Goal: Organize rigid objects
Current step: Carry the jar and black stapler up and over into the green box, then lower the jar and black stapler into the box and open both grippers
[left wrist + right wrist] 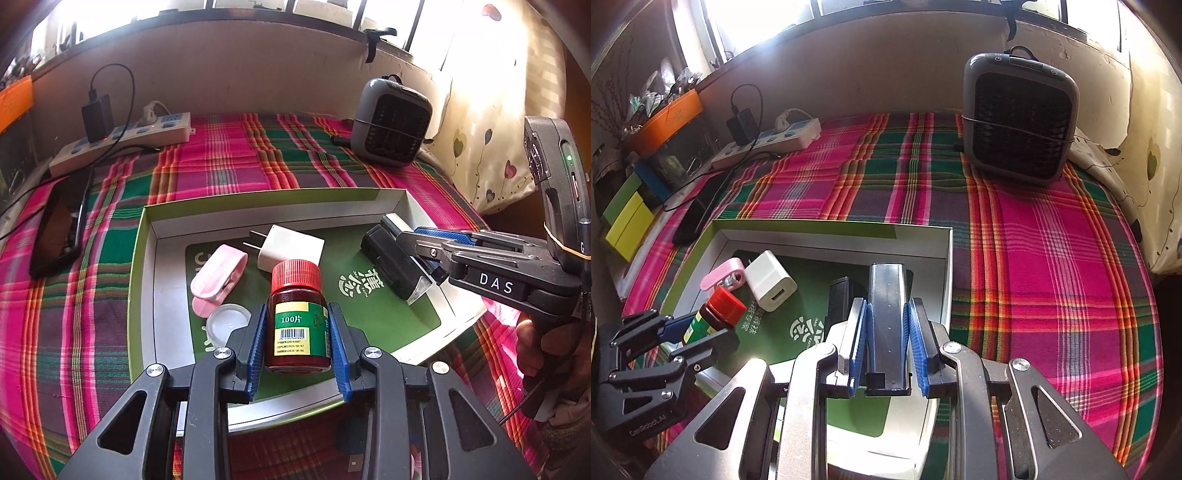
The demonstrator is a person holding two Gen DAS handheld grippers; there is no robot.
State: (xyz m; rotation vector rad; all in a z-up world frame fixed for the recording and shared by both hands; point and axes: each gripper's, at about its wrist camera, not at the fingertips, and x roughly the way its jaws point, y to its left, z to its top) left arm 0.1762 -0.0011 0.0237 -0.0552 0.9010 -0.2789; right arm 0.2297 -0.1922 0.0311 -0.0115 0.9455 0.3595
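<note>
My left gripper (297, 314) is shut on a red-capped pill bottle (299, 328) with a green and yellow label, held over the near part of a shallow green-rimmed box (258, 197). My right gripper (419, 254) comes in from the right, shut on a black oblong device (395, 266) over the box's right side. In the right wrist view that device (886, 325) stands between the blue pads of my right gripper (887, 306), and my left gripper (709, 326) holds the bottle (718, 308) at the left. In the box lie a white charger plug (290, 247), a pink clip (218, 275) and a clear round lid (227, 325).
The box (812, 225) sits on a plaid cloth (1052, 258). A grey fan unit (388, 125) stands at the back right, a power strip (122, 140) with a plugged charger at the back left, and a black phone (55, 232) left of the box. A hand (532, 343) grips the right handle.
</note>
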